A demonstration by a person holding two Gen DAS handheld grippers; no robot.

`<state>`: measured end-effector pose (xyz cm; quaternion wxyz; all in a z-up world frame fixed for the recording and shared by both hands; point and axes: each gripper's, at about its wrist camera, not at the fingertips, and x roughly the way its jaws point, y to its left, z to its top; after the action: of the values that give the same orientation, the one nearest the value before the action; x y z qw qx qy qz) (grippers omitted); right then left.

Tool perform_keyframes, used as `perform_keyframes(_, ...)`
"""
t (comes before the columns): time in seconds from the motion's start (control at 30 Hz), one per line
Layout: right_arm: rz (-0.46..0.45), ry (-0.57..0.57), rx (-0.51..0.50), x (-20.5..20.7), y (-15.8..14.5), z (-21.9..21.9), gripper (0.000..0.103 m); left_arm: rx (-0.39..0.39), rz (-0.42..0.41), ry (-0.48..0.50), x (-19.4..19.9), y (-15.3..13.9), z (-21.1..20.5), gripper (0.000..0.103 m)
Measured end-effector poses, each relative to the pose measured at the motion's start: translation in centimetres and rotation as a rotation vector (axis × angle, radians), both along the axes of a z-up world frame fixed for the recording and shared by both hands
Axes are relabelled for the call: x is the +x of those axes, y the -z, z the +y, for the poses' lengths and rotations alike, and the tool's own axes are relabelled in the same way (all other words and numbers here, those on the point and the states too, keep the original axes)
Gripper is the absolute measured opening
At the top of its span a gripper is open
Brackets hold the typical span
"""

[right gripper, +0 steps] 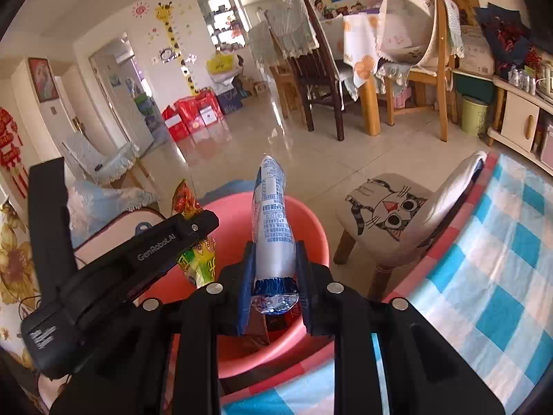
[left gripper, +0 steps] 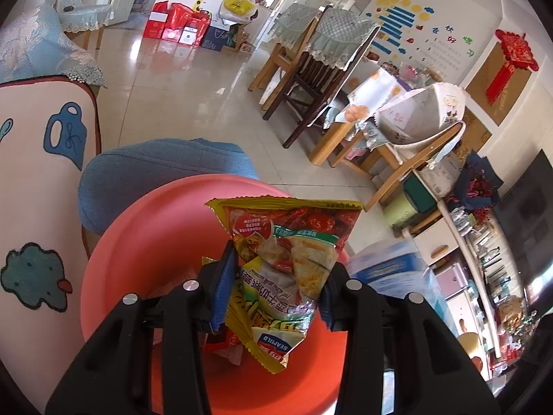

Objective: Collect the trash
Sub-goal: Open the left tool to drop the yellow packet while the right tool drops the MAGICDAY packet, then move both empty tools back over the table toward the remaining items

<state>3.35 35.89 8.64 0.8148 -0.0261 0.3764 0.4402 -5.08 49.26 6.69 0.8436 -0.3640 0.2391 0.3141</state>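
A pink plastic basin (left gripper: 145,242) (right gripper: 311,221) stands below both grippers. My left gripper (left gripper: 276,287) is shut on a bunch of yellow and red snack wrappers (left gripper: 290,242) and holds them over the basin. It shows as a black body in the right wrist view (right gripper: 131,263), with the wrappers (right gripper: 198,259) under it. My right gripper (right gripper: 273,269) is shut on a white and blue snack bag (right gripper: 273,221), held upright over the basin. More wrappers (right gripper: 262,332) lie inside the basin.
A blue cushion (left gripper: 166,166) lies behind the basin, a cartoon-print cushion (left gripper: 41,173) to the left. A cat-print stool (right gripper: 387,214) and a blue checked cloth (right gripper: 484,276) are to the right. Dining chairs and a table (right gripper: 345,62) stand further back on the tiled floor.
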Motion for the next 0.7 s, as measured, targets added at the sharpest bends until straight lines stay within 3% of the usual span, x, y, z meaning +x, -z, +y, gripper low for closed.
perform_keyframes(0.03,0.017,0.007,-0.023,0.3,0.5,0.4,0.027,0.006,0.009,-0.002,0.0,0.1,0.2,0.045)
perform_keyframes(0.1,0.03,0.035,-0.036,0.4,1.1,0.2,0.042,0.038,0.021,-0.025,0.1,0.1,0.1,0.064)
perform_keyframes(0.3,0.002,0.17,0.001,-0.5,0.8,-4.5,0.08,0.145,-0.023,-0.005,0.4,-0.7,-1.9,0.081)
perform_keyframes(0.5,-0.061,0.276,-0.072,-3.0,0.9,-10.3,0.09,0.207,-0.128,0.115,1.6,-1.7,-5.2,0.09)
perform_keyframes(0.6,-0.078,0.307,-0.103,-4.1,1.1,-13.1,0.09,0.197,-0.189,0.147,1.8,-2.1,-6.6,0.093)
perform_keyframes(0.7,-0.101,0.339,-0.129,-5.0,1.2,-15.8,0.09,0.222,-0.196,0.197,2.5,-2.4,-8.3,0.093)
